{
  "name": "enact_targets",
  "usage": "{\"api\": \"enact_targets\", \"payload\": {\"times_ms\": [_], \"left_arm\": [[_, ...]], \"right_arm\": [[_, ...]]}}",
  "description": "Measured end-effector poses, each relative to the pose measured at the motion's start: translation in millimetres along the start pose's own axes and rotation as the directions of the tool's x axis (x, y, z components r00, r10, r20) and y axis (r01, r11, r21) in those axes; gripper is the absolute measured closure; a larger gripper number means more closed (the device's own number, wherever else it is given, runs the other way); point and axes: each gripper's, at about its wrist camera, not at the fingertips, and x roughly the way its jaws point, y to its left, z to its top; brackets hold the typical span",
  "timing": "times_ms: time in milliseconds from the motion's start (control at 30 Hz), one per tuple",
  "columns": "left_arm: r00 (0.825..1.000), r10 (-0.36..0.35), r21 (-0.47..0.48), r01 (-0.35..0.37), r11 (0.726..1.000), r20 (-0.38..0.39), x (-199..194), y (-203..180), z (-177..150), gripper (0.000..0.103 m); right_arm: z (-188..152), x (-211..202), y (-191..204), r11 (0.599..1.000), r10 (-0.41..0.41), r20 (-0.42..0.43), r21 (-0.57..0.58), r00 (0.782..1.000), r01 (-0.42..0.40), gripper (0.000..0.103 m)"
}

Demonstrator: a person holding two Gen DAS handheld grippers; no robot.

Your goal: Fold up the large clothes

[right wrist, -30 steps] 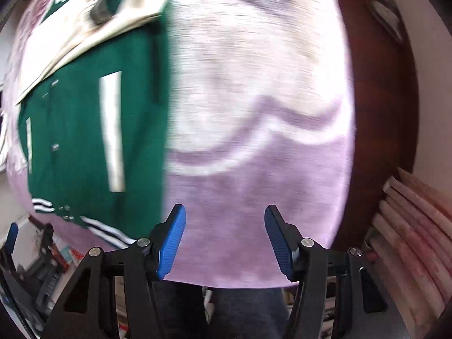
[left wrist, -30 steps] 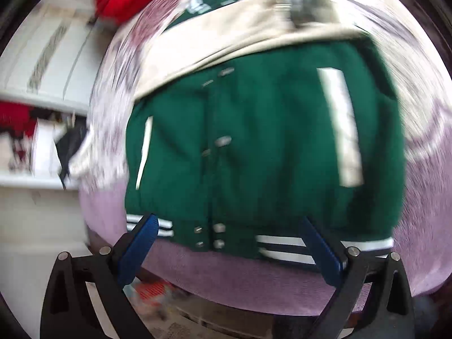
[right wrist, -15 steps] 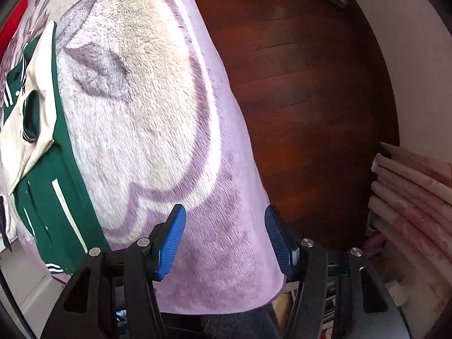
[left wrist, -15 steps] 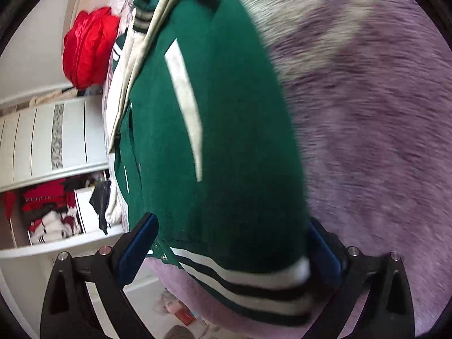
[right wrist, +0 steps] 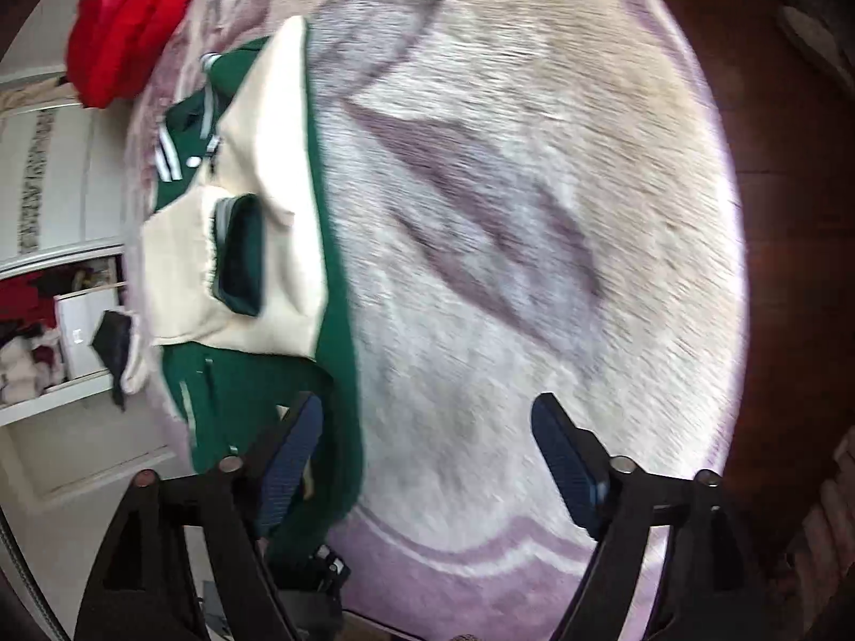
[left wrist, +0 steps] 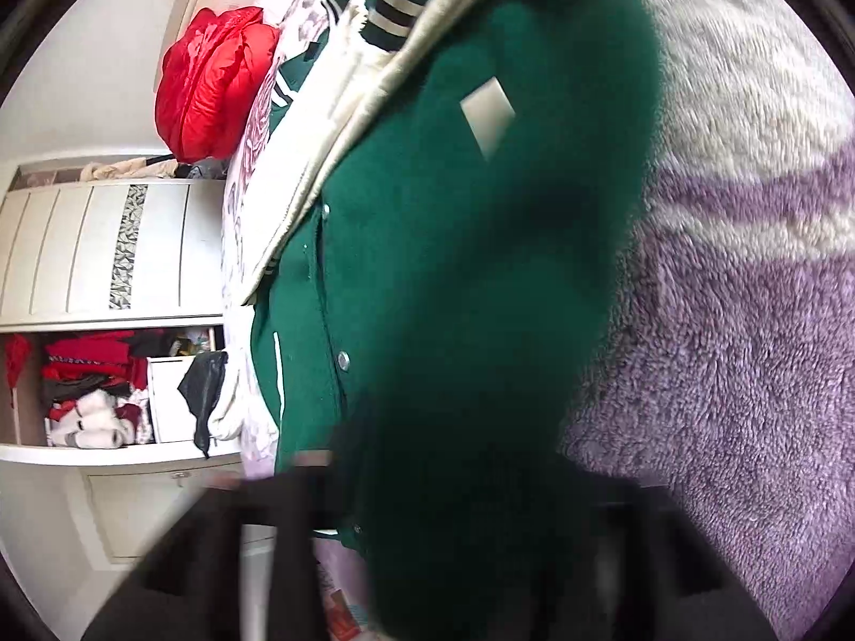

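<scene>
A green varsity jacket (left wrist: 438, 267) with cream sleeves and striped cuffs lies partly folded on a purple and cream fleece blanket (left wrist: 748, 320). In the left wrist view its hem covers my left gripper (left wrist: 454, 523); the fingers are blurred and buried in green cloth, so I cannot tell how the jaws stand. In the right wrist view the jacket (right wrist: 256, 267) lies at the left and my right gripper (right wrist: 427, 459) is open and empty over the blanket (right wrist: 534, 213). Its left finger (right wrist: 288, 459) is beside the jacket's right edge.
A red puffer jacket (left wrist: 214, 80) lies at the blanket's far end and also shows in the right wrist view (right wrist: 128, 16). A white wardrobe (left wrist: 107, 245) with shelves of clothes stands at the left. Dark wooden floor (right wrist: 775, 160) lies to the right of the blanket.
My left gripper has moved in onto the jacket's hem, which now covers its fingers. My right gripper has swung left, back toward the jacket's right edge.
</scene>
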Motion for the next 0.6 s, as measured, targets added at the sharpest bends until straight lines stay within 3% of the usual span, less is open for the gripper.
{"api": "enact_targets", "payload": {"times_ms": [133, 233, 333, 367, 433, 500, 600], "left_arm": [[0.998, -0.05, -0.01, 0.05, 0.999, 0.023, -11.3, 7.1, -5.3, 0.086], [0.997, -0.064, -0.006, 0.064, 0.998, 0.037, -19.7, 11.9, -10.1, 0.087], [0.995, -0.089, -0.022, 0.09, 0.996, 0.038, -23.1, 19.4, -12.6, 0.088], [0.995, -0.093, -0.028, 0.094, 0.995, 0.04, -22.6, 22.8, -12.4, 0.088], [0.992, -0.115, -0.056, 0.117, 0.991, 0.041, -21.9, 33.1, -13.0, 0.088], [0.989, -0.141, -0.09, 0.145, 0.985, 0.045, -20.0, 45.4, -14.4, 0.088], [0.978, -0.2, -0.151, 0.205, 0.967, 0.052, -15.7, 71.9, -20.8, 0.088]], "right_arm": [[45.6, 40.9, 20.4, 0.982, 0.186, -0.065, -0.029, 0.98, -0.188, 0.016], [74.0, 75.3, 31.0, 0.968, 0.247, -0.088, -0.01, 0.965, -0.249, 0.015], [92.8, 108.1, 45.9, 0.936, 0.351, -0.126, 0.045, 0.928, -0.348, 0.013], [94.3, 117.4, 54.5, 0.935, 0.355, -0.146, 0.045, 0.923, -0.352, 0.013], [95.4, 126.8, 72.2, 0.953, 0.303, -0.127, 0.017, 0.944, -0.303, 0.015], [90.4, 133.6, 86.8, 0.967, 0.253, -0.118, 0.008, 0.96, -0.254, 0.065], [83.7, 125.0, 109.3, 0.976, 0.217, -0.084, 0.043, 0.973, -0.214, 0.08]]}}
